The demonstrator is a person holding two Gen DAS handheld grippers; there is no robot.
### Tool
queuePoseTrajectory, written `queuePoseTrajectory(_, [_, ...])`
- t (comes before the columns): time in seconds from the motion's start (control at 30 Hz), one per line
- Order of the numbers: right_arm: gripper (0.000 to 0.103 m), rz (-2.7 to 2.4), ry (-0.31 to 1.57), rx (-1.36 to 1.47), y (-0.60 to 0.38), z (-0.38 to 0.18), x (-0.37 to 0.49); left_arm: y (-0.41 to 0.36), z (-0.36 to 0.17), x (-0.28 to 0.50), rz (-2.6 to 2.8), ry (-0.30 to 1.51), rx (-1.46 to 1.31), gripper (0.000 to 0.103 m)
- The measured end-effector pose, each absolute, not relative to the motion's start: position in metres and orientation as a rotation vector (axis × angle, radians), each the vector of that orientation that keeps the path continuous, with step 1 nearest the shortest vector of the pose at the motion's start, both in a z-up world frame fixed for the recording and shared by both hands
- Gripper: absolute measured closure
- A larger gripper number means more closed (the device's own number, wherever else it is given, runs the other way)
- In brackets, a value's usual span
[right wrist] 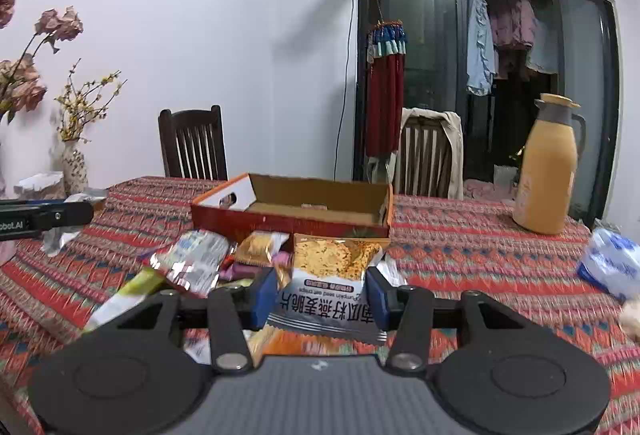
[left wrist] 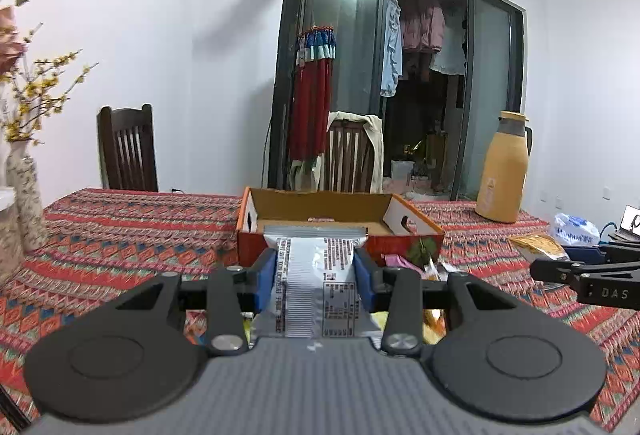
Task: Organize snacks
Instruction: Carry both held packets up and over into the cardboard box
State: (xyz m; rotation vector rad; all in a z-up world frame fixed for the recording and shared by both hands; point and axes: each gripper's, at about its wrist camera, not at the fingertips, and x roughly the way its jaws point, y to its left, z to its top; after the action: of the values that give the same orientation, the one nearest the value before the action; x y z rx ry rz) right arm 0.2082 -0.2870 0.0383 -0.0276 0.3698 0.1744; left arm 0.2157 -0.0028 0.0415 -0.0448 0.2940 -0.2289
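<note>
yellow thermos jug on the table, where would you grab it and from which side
Take the yellow thermos jug around its straight body below the shoulder, coming in level from the near, open side. It stands upright on the table with nothing close in front, and its handle faces right. The body looks wide, so the handle may suit a hand-held gripper better.

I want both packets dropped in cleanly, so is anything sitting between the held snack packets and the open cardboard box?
Nothing visible blocks either. The left gripper holds a silver packet right before the box. The right gripper holds an oat crisp packet; loose snacks lie below, left of its path.
</note>
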Motion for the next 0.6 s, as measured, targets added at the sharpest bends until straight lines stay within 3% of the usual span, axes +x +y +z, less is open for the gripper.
queuePoseTrajectory(0.6, [0.056,0.201,0.381,0.014,-0.286,0.068,0.413,0.001,0.081,0.399,-0.186,0.258,-0.084,0.061])
